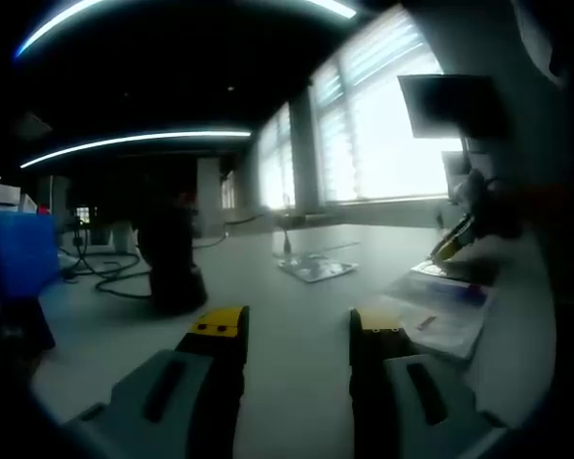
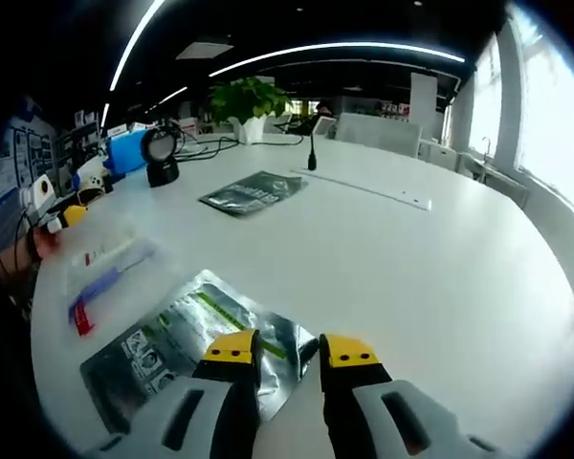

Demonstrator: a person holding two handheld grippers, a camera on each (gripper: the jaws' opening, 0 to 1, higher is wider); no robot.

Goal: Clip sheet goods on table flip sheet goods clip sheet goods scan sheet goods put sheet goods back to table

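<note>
Hovering over the white table in the right gripper view: right gripper, jaws narrowly apart and gripping nothing, tips just above the edge of a silvery foil pouch lying flat. Lying farther off: a dark pouch, a clear packet with blue and red items, a black scanner, a potted plant.

Showing in the left gripper view: left gripper, jaws wide and empty, pointing toward bright windows and a clear packet at right.
</note>
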